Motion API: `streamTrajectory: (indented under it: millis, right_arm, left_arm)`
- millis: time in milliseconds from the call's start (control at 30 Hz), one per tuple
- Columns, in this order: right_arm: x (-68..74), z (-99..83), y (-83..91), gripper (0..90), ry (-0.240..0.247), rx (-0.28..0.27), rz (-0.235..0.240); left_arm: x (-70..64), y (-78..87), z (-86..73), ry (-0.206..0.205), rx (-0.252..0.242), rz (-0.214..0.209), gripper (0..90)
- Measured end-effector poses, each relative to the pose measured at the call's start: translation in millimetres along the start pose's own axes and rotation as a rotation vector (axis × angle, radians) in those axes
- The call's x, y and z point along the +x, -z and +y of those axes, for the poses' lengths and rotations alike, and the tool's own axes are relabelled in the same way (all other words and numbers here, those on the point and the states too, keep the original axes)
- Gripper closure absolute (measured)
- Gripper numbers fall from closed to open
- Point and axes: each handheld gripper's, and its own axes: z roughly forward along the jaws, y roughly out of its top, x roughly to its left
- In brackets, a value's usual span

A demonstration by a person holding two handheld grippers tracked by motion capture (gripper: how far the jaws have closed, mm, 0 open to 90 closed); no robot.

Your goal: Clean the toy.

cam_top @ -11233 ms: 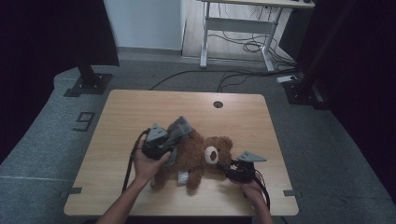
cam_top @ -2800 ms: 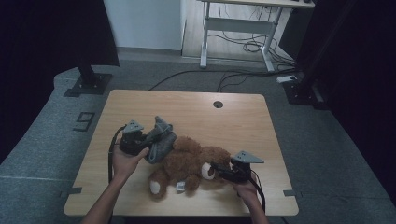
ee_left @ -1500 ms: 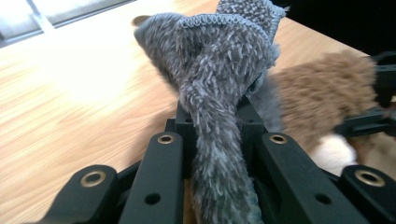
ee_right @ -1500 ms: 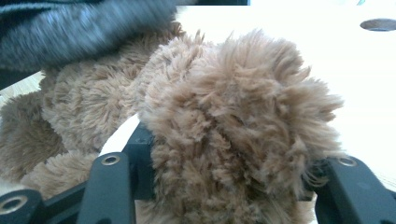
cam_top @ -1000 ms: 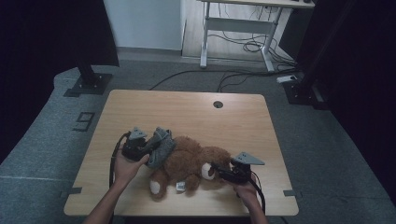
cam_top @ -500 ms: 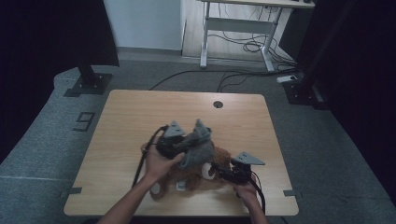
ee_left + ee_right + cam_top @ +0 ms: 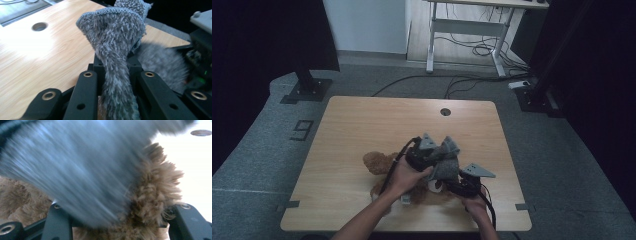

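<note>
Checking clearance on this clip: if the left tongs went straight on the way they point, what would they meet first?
The left tongs, shut on the grey cloth, point toward the right tongs; that gripper's body looks nearest, though depth is unclear.

The brown teddy bear (image 7: 384, 167) blocks the near middle of the table (image 7: 362, 120) — the grey cloth (image 7: 444, 160) draped over its right end. Beyond the bear lies open wood up to the cable hole (image 7: 445, 112); bare wood also lies left of it.
</note>
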Motion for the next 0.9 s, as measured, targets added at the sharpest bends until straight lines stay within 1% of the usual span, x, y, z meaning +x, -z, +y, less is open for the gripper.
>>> streamTrajectory:
  millis: [67,133,167,233,333,400,433,500,633,700,800,867,900]
  right_arm:
    - [-0.8,0.0,0.0,43.1,-0.003,0.0,0.002]
    - [-1.4,0.0,-0.1,43.2,-0.005,0.0,0.004]
    - [-1.7,-0.1,-0.4,43.1,-0.007,-0.003,0.003]
    - [-2.0,0.0,-0.2,43.1,-0.012,0.0,0.003]
    - [-2.2,-0.2,-0.1,43.1,-0.012,-0.001,0.003]
    - [-2.5,-0.2,-0.2,43.1,-0.012,-0.003,0.004]
    - [-2.6,-0.2,-0.2,43.2,-0.011,-0.003,0.005]
    - [-2.5,-0.1,-0.4,43.2,-0.01,-0.004,0.007]
    - [-3.1,0.7,-0.1,41.7,-0.019,0.0,0.016]
    - [-4.1,2.6,0.7,34.9,-0.028,0.004,0.035]
    - [-5.7,5.6,1.4,19.7,-0.044,0.013,0.064]
    - [-7.3,7.7,0.4,14.2,-0.063,0.031,0.081]
    - [-8.0,8.5,-0.6,12.9,-0.07,0.046,0.09]
  left_arm:
    - [11.5,16.1,-10.7,0.037,-0.026,0.013,75.8]
    - [21.7,29.8,-21.2,0.054,-0.035,0.042,75.8]
    - [27.4,35.4,-26.6,0.063,-0.033,0.06,75.8]
    - [41.2,45.2,-38.0,0.095,-0.03,0.08,75.9]
    - [62.3,57.2,-56.8,0.141,-0.009,0.114,75.9]
    - [76.1,63.9,-70.9,0.177,0.0,0.12,75.9]
    - [82.3,67.1,-77.5,0.205,-0.005,0.114,76.0]
    - [91.0,73.0,-87.9,0.236,-0.008,0.119,76.0]
    - [99.6,80.4,-99.6,0.266,-0.009,0.125,75.9]
    - [100.0,79.6,-103.3,0.276,-0.004,0.117,75.9]
    - [97.1,76.1,-107.2,0.268,0.003,0.119,76.1]
    - [95.9,76.0,-109.7,0.269,-0.002,0.116,76.2]
    - [95.9,76.4,-111.3,0.272,-0.006,0.109,76.2]
